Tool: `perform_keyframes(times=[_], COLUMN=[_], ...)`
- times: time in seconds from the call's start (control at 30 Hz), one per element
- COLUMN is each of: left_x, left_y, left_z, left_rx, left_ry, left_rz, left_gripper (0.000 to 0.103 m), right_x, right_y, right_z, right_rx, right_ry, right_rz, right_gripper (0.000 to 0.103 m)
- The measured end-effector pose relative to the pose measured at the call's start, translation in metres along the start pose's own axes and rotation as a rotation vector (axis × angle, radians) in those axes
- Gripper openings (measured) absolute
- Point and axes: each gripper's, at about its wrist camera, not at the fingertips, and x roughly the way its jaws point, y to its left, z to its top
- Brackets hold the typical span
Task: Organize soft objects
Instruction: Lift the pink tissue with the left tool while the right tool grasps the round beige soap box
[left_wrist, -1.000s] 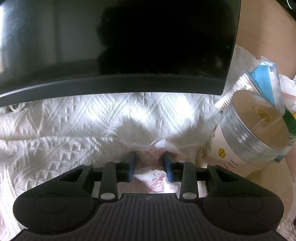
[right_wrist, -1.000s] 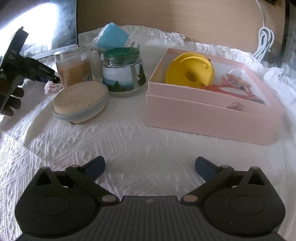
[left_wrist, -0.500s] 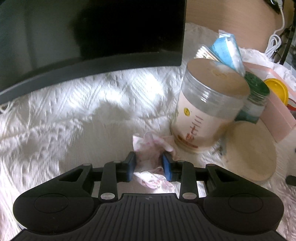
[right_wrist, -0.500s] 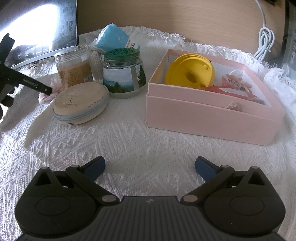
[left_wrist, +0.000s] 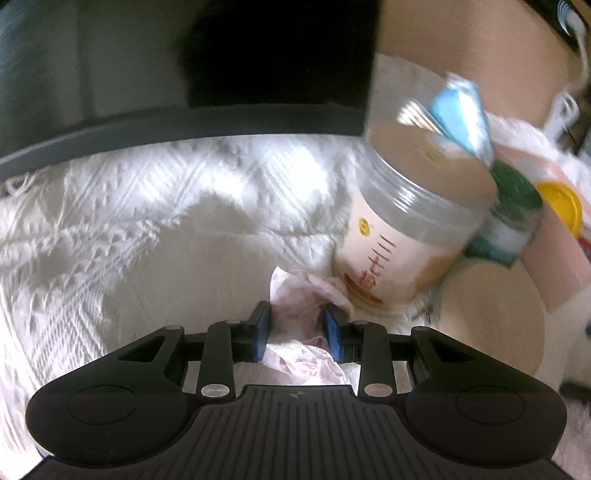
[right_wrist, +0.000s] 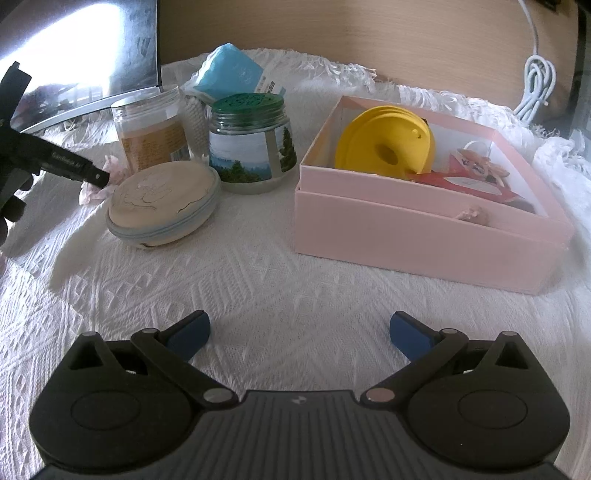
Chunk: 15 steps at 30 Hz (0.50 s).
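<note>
A white woven cloth (right_wrist: 258, 280) is covering the table, with a dark curved monitor (left_wrist: 184, 74) standing at the back and a wooden wall behind it. I am holding my left tool (left_wrist: 297, 328) low over the cloth, and its blue pads are pinching a crumpled pink-and-white soft cloth (left_wrist: 299, 306) between them, so the jaws are standing narrow around it. That soft cloth is lying just beside the clear plastic jar (left_wrist: 402, 236) with the tan label, touching its base. Next to the jar, a round beige zip case (right_wrist: 162, 203) is resting on the cloth, and a green-lidded glass jar (right_wrist: 251, 147) is standing behind it. My right tool (right_wrist: 299, 332) is hovering with its jaws spread wide and holding nothing, facing the pink box (right_wrist: 424, 229), where a yellow round item (right_wrist: 388, 144) is sitting.
</note>
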Motion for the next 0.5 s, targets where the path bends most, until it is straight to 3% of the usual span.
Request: perform_keyframes(times=[0.1, 0.23, 0.33, 0.5], left_x=[0.001, -0.017, -0.033, -0.061], left_y=[-0.005, -0.003, 0.003, 0.0], left_z=[0.001, -0.014, -0.026, -0.034], left_rx=[-0.014, -0.065, -0.143, -0.181], left_ry=[0.001, -0.036, -0.06, -0.085], left_rz=[0.039, 0.003, -0.035, -0.082], left_gripper=[0.021, 0.018, 0.018, 0.018], right_x=[-0.002, -0.028, -0.021, 0.025], right_y=[0.004, 0.026, 0.05, 0.061], right_z=[0.007, 0.029, 0.056, 0.088], right_rx=[-0.012, -0.024, -0.01, 0.081], right_ry=[0.039, -0.062, -0.08, -0.064], right_rz=[0.014, 0.132, 0.206, 0.144], right_gripper=[0.1, 0.099, 0.099, 0.099])
